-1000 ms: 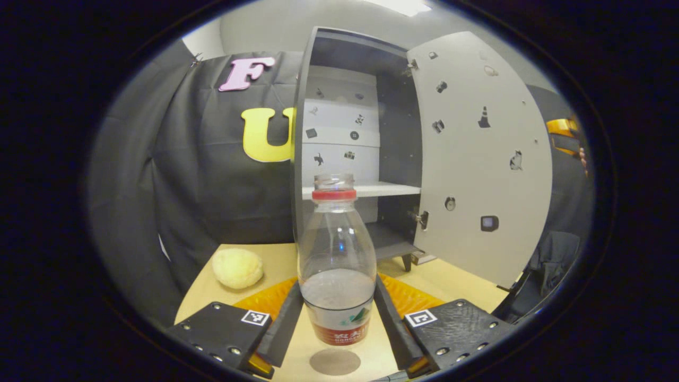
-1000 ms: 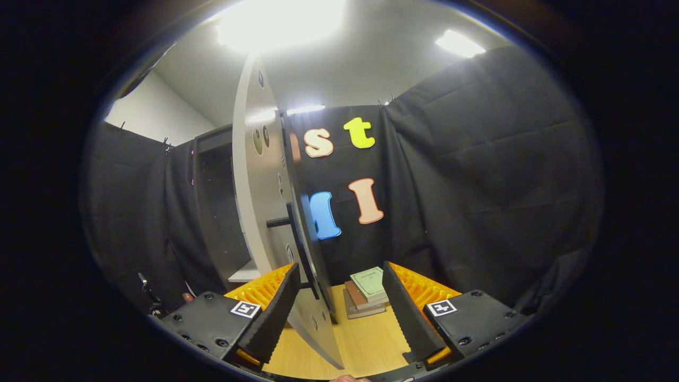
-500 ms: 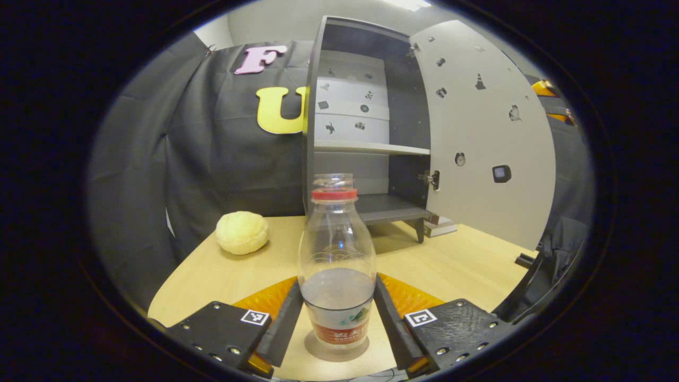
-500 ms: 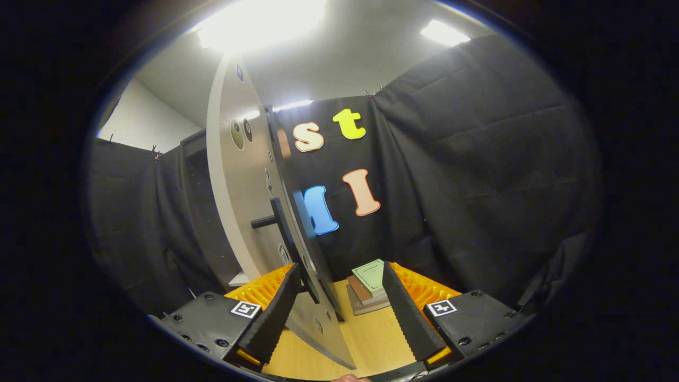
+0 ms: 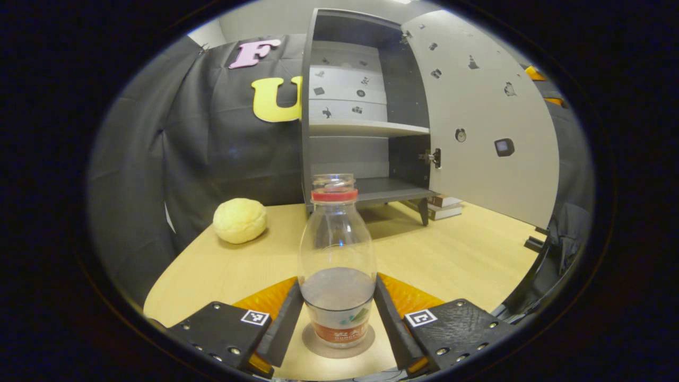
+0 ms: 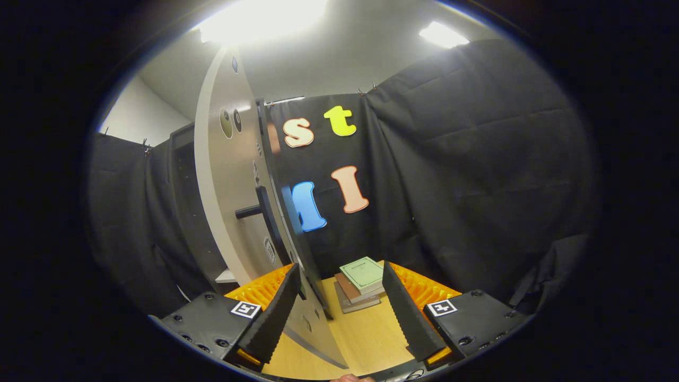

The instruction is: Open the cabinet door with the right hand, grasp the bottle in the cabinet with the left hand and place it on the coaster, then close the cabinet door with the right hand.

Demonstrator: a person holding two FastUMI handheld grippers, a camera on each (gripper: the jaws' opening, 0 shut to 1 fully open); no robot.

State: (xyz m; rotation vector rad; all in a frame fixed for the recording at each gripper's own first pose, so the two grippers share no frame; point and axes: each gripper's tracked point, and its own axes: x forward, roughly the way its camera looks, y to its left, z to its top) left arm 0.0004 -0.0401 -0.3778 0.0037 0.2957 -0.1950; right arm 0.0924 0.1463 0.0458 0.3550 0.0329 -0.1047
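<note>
Left gripper (image 5: 338, 313) clamps plastic bottle (image 5: 337, 265), base on coaster (image 5: 338, 342), awaiting release; right gripper (image 6: 339, 313) open astride cabinet door (image 6: 233, 201) edge.

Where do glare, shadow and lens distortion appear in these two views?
Right gripper view: a ceiling light is blown out to white, and the cabinet door bows into a curve. Left gripper view: even light, a soft shadow on the table beneath the cabinet, and the door's edges bend.

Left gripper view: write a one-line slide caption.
Left gripper sets bottle on coaster; cabinet door open.
</note>
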